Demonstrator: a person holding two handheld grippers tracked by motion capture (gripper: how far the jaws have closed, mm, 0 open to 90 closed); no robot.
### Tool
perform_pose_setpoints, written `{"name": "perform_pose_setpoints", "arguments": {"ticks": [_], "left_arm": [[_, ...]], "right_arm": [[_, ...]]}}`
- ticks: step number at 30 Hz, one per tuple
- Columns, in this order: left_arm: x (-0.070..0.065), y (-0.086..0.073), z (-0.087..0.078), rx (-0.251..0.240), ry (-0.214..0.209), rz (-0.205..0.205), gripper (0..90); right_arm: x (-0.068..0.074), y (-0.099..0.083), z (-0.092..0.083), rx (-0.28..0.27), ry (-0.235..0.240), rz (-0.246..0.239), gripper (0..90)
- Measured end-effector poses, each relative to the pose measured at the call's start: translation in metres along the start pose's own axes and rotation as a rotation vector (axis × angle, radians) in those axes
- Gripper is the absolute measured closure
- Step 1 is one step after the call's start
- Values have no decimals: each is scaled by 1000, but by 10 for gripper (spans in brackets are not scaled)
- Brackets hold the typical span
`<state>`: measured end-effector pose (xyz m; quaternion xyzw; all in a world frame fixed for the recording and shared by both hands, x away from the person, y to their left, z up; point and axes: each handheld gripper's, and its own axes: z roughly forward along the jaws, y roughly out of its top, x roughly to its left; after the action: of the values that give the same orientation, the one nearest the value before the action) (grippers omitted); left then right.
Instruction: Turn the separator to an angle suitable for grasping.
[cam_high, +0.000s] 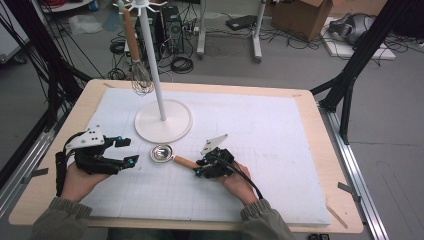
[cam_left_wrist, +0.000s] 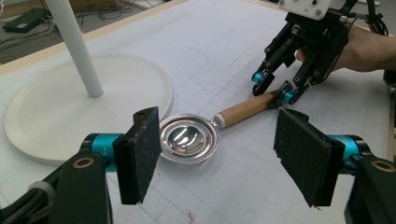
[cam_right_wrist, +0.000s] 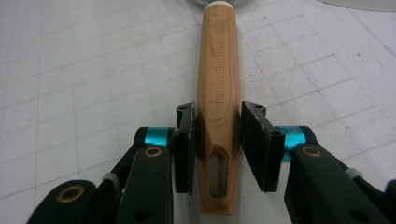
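A small metal ladle (cam_high: 162, 153) with a wooden handle (cam_right_wrist: 217, 84) lies flat on the white mat. My right gripper (cam_high: 199, 169) sits at the handle's free end, and in the right gripper view its pads (cam_right_wrist: 184, 149) lie against both sides of the wood, shut on it. The left gripper view shows this gripper (cam_left_wrist: 273, 88) straddling the handle's tip. My left gripper (cam_high: 128, 151) rests on the mat left of the ladle's bowl (cam_left_wrist: 188, 138). It is open, with the bowl just beyond its jaws and nothing between them.
A white stand (cam_high: 163, 121) with a round base and a tall pole rises just behind the ladle. A whisk (cam_high: 141, 80) hangs from its top hook at the left. The mat (cam_high: 280, 140) covers most of the wooden table.
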<state>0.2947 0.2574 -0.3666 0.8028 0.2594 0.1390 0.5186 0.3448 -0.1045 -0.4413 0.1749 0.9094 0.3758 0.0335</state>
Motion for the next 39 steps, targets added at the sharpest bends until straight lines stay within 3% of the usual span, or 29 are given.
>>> {"name": "perform_pose_setpoints", "arguments": {"ticks": [12,15,30,39], "left_arm": [[0,-1,2,12,-5,9,328],[0,-1,2,13,-6,10,330],[-1,0,1,9,-15,17,341],[-1,0,1,7,-22,20,342]], "right_arm": [[2,1,0,6,-10,-52,670],[2,1,0,6,8,-62,670],[2,1,-6,-34,66,-74,671],[2,0,-5,-19,63,-72,671]]}}
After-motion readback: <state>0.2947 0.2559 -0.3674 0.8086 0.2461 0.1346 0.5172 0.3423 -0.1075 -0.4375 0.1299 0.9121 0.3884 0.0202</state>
